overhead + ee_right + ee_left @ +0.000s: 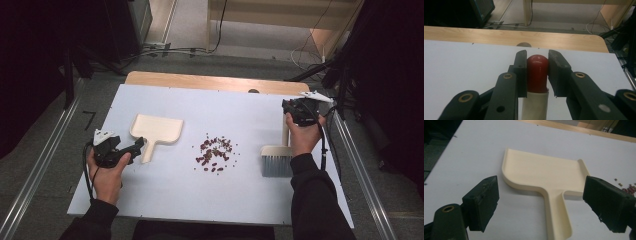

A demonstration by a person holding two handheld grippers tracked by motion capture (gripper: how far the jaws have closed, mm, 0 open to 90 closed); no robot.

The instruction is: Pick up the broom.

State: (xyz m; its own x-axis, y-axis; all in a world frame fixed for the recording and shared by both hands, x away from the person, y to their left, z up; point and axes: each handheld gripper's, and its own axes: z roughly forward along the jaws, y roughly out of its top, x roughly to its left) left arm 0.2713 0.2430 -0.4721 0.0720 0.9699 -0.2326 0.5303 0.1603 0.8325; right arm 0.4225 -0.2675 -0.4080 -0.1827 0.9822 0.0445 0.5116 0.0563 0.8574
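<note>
While my right gripper (pixel 537 75) fingers clamp the light, stiff brush (pixel 278 159) by its red-capped handle, the rigid dustpan (pixel 544 176) handle lies between my left gripper's (pixel 541 207) wide-open fingers, ungrasped.

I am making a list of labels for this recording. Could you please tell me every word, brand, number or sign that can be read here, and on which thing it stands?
No readable text: none on the dustpan, the brush, the white table sheet or either gripper.
A dark mark on the floor at the table's left, in the high view: like a "7", too small to be sure.
</note>
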